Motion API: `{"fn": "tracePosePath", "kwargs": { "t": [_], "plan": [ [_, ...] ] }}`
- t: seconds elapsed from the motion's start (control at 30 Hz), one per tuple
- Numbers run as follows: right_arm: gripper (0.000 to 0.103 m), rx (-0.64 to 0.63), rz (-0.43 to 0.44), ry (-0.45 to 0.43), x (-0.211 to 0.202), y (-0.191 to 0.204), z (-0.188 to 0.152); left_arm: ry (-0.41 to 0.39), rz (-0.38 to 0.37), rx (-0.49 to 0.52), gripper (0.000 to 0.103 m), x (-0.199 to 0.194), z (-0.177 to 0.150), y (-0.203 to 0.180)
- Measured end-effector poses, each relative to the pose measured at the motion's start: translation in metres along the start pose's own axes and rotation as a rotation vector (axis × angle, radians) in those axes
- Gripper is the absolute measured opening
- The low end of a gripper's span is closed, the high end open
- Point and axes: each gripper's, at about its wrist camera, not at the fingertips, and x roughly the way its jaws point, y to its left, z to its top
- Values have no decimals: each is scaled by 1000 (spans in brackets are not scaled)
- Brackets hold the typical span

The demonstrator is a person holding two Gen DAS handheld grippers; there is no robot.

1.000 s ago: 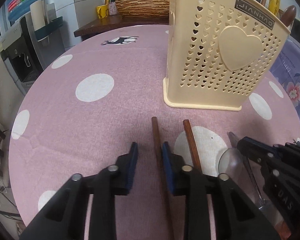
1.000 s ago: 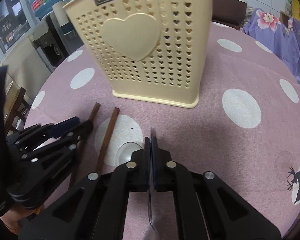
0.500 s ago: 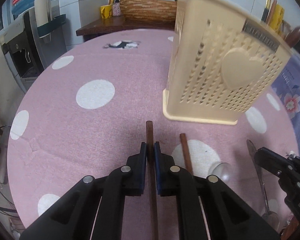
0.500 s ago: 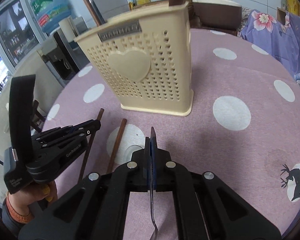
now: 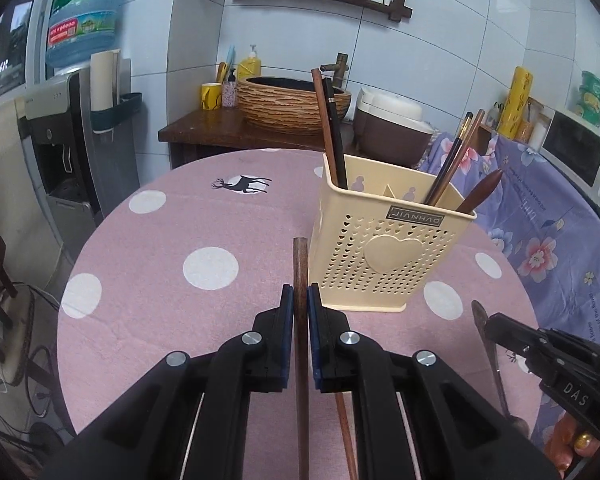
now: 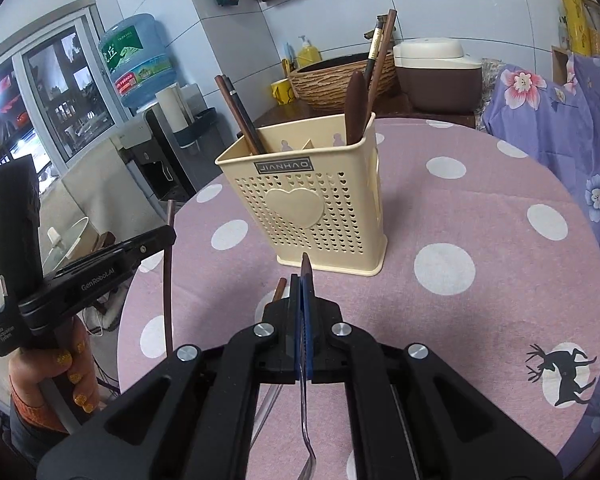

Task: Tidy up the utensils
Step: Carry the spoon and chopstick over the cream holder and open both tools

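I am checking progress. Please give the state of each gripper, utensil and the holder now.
Left gripper: shut on a chopstick.
Right gripper: shut on a spoon.
Second chopstick: lying on the table.
Holder: upright, already has utensils inside.

A round table covered in a pink cloth with white polka dots carries the things. A cream perforated plastic utensil holder with a raised heart stands upright on it, toward one o'clock from the table's centre in the left wrist view. A brown wooden chopstick lies flat on the cloth at about six o'clock. A black deer print marks the cloth at eleven o'clock.
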Motion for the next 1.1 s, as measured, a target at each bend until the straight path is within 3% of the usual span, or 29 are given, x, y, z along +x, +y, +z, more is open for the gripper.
{"fn": "tracePosePath", "kwargs": {
  "t": [0.73, 0.97, 1.1],
  "plan": [
    [2, -29, -9, -30, -13, 5, -4, -50, -21, 27, 9, -22, 2, 1],
    [2, -86, -2, -78, -33, 21, 12, -103, -59, 23, 8, -44, 26, 4],
    [2, -137, 3, -137, -54, 39, 40, -160, -83, 37, 8, -64, 55, -4]
  ]
}}
